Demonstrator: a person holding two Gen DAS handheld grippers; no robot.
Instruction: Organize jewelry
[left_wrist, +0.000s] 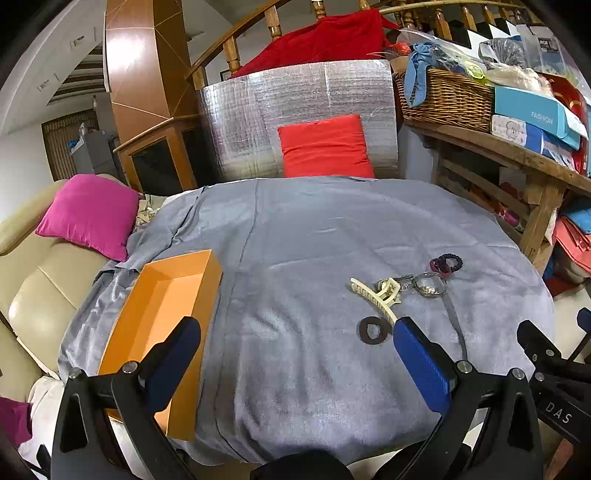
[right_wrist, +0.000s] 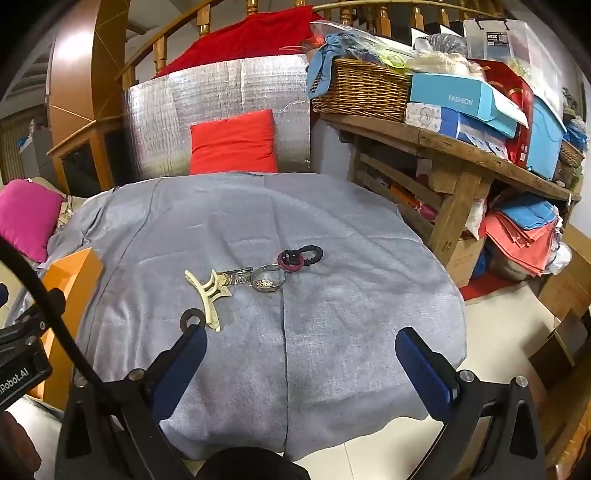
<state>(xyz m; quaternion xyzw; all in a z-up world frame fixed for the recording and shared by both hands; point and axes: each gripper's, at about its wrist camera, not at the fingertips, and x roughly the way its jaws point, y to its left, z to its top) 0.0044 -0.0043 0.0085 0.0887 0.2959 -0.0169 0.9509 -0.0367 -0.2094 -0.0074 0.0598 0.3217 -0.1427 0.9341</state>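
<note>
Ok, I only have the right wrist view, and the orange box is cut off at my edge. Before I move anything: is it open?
Observer: Yes. In the left wrist view the box has no lid, and nothing shows inside it.
Operator: The brown ring is half hidden for me. Is it whole?
Observer: It is. The ring is closed and lies flat on the cloth, just beside the clip.
Operator: And the left gripper?
Observer: The left gripper is open and holds nothing.
</note>
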